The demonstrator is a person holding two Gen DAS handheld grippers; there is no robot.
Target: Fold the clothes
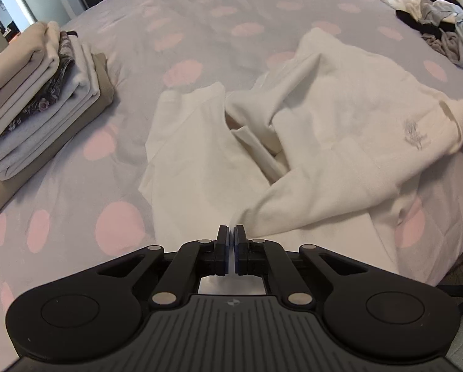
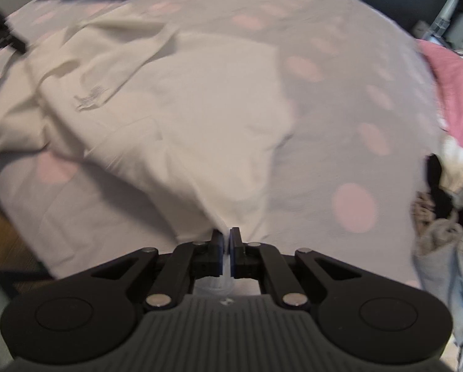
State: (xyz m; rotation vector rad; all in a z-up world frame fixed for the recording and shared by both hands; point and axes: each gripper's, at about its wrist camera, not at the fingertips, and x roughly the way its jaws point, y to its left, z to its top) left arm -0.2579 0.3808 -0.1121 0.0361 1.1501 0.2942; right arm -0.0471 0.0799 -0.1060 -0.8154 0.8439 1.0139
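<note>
Item in hand: one white garment (image 1: 340,130), long and crumpled, lying across the middle of the grey bedspread with pink dots (image 1: 200,15); a small grey emblem shows on its cloth, and a twisted fold runs through its middle. Left gripper (image 1: 232,235): I read its jaws as closed together at the near edge of the white cloth; whether any fabric is pinched between the pads I cannot tell from its own camera. Right gripper (image 2: 226,237): jaws closed on a tuck of the same white cloth, which shows pale between the pads and rises to them in a taut peak; this view is smeared with motion. Folded stack (image 1: 42,93): beige, floral and pale pieces, squared up on the far left of the bed, well apart from the garment. Unfolded heap (image 1: 442,28): dark, grey and white clothes at the right edge, near a pink cover (image 2: 455,93). Step, as I judge it: taking up the near hem at two corners so the piece can be spread flat, before any fold is made. Next move calls for: drawing both hands apart and toward me evenly, keeping the hem taut so the twisted middle shakes out, and first making sure the left side truly has cloth.
</note>
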